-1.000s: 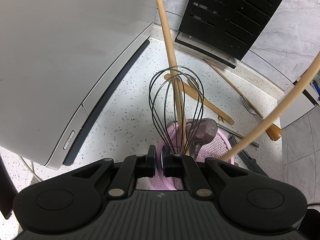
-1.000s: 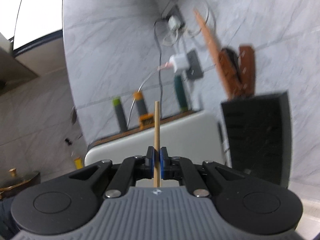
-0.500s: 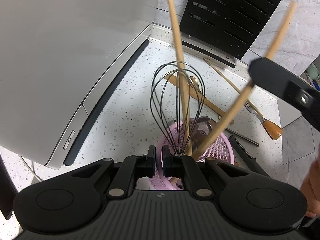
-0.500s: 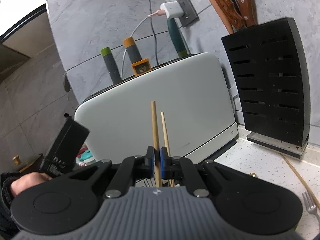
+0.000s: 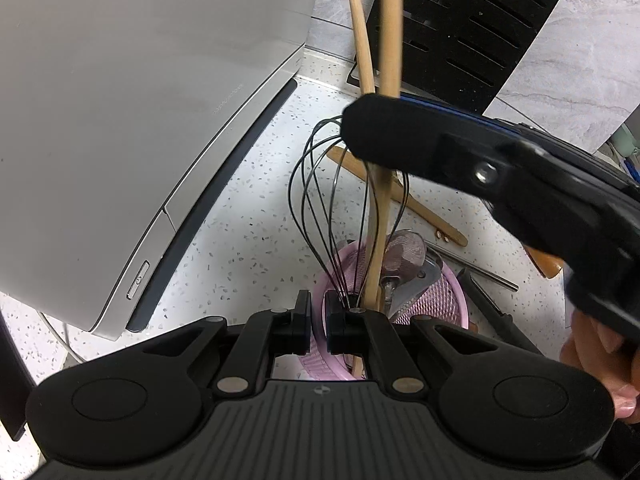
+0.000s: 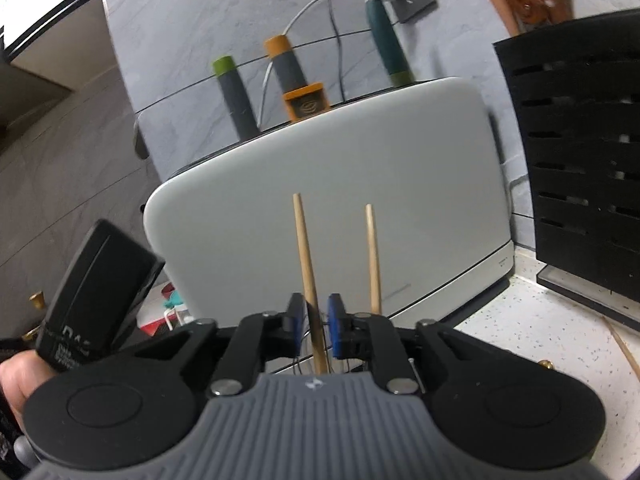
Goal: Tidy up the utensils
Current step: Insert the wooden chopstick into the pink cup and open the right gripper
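Observation:
A pink mesh holder [image 5: 440, 304] stands on the speckled counter with a black wire whisk [image 5: 340, 208], a metal ladle [image 5: 404, 248] and two wooden sticks in it. My left gripper [image 5: 318, 320] is shut on the holder's near rim. The right gripper [image 6: 316, 320] reaches in from the right over the whisk, its jaws opening. One wooden stick [image 6: 302, 248] stands between the blue pads [image 6: 334, 320], with a gap showing beside it. The other stick [image 6: 372, 256] rises just to its right. In the left wrist view both sticks [image 5: 390, 40] lean up and away from the holder.
A large white appliance [image 5: 140, 100] fills the left. A black slotted knife block [image 5: 472, 20] stands at the back right. A wooden spatula [image 5: 420, 208], a metal rod [image 5: 472, 268] and a wooden-handled utensil [image 5: 544, 264] lie on the counter behind the holder. A hand [image 5: 600, 360] shows at right.
The right gripper came in from the right and lower, swinging its stick upright into the pink holder beside the first one. Its pads have parted from the stick. The left gripper stayed put.

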### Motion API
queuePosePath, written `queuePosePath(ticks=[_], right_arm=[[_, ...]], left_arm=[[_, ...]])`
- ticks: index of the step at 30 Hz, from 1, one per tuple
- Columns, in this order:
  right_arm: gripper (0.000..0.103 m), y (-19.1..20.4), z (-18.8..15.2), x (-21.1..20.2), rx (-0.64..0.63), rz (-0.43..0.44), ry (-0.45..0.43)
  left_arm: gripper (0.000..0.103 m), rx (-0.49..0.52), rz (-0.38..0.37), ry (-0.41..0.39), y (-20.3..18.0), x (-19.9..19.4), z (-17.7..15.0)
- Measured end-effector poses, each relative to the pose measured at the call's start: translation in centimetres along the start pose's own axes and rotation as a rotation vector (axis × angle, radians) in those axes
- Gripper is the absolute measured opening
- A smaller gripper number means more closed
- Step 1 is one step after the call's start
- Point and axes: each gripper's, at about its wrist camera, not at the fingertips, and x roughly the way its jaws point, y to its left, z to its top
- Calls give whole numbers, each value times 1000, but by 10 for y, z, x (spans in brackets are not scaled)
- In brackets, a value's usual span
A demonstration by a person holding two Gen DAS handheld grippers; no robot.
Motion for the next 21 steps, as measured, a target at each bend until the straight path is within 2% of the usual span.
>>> queuePosePath(ticks=[8,12,16,19,21], right_arm=[[22,-9,7,-35,2,16,-34],[24,-25,9,-54,6,-37,-34],[24,-43,3,-61,-38,-171,37],[25,-59,-9,-53,-67,-280,150],[25,-68,-20,-47,-93,-315,218]], left_arm=[[7,0,3,-1,0,-1,1],[7,0,7,-2,-1,-1,1],[7,0,7,-2,-2,-1,1],[7,-2,4,-1,-2,-1,1],[7,-3,5,0,-2,-1,1]])
